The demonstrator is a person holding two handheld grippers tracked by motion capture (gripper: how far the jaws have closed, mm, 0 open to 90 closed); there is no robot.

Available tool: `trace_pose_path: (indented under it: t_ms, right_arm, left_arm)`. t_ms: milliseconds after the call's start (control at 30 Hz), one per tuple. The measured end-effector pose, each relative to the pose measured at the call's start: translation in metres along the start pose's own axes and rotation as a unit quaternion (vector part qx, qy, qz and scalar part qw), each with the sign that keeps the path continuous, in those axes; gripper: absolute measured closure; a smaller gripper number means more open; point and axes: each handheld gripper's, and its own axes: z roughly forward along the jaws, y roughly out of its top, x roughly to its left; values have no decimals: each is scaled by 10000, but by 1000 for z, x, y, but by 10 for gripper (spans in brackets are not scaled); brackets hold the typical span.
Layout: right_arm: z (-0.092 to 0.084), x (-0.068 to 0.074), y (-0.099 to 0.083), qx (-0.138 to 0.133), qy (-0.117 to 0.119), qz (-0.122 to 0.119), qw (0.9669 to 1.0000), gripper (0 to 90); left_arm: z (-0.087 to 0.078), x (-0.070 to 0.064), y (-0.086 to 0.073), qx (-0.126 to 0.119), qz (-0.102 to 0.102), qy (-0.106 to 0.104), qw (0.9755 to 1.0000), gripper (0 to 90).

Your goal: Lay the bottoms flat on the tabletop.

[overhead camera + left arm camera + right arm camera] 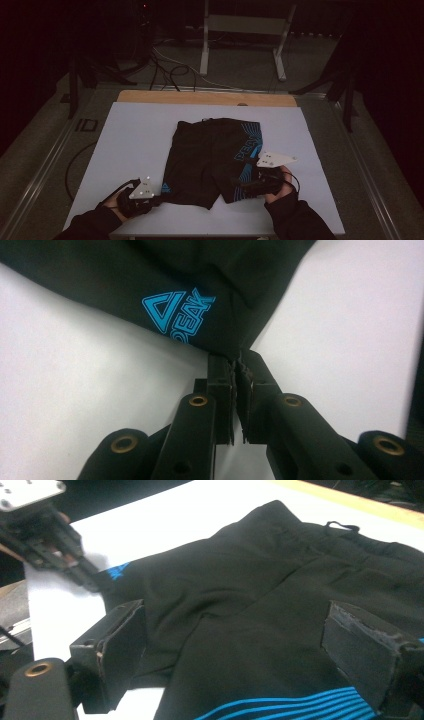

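Nearest me, my left gripper point(150, 201) sits at the front left of the table, its jaws pinched together on the hem corner of the black shorts point(210, 160). In the left gripper view the jaws meet with only a sliver of cloth between them, right at the point of the hem below the blue logo point(177, 315). That hold looks thin to me; if I pull sideways or lift fast, I judge the corner could slip out.

My right gripper point(240, 184) is at the other leg, near the blue stripes point(290, 705). In the right gripper view its jaws stand wide apart, one on each side of the leg cloth, gripping nothing yet. If I close here I may catch only the top layer, or a bunched fold, and the shorts would then hang crooked.

The shorts lie flat on the white sheet point(135, 140) that covers the table, roughly in the middle, waistband away from me and both legs toward me. A small drawstring loop point(342, 526) shows at the waistband.

Beyond the sheet the bare wooden edge of the table point(205, 97) shows, then cables point(165, 67) on the floor and a metal frame point(245, 35). The room is dim, which makes the black folds hard to read.
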Motion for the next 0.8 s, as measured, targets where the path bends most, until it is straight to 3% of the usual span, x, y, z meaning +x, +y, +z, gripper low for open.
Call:
trace_pose_path:
  t_ms: [233,300,500,600,733,800]
  right_arm:
    - [-17,-9,0,-165,-195,104,9996,113]
    - [-19,-10,-1,-178,-218,130,9995,113]
    - [-27,-18,-9,-194,-368,259,9988,113]
    - [-29,-20,-11,-191,-421,275,9986,113]
    - [-31,-23,-11,-201,-478,292,9982,113]
    - [-32,-23,-11,-209,-518,272,9981,113]
  left_arm:
    - [-18,-3,-1,-355,-329,-387,9981,853]
    - [-18,-4,-2,-332,-337,-382,9981,853]
    - [-4,0,-11,123,-498,-652,9966,821]
    - [-2,-1,-11,123,-458,-730,9962,708]
    - [-10,-3,-7,-76,-405,-414,9983,405]
    - [-15,-4,-2,-263,-407,-235,9986,335]
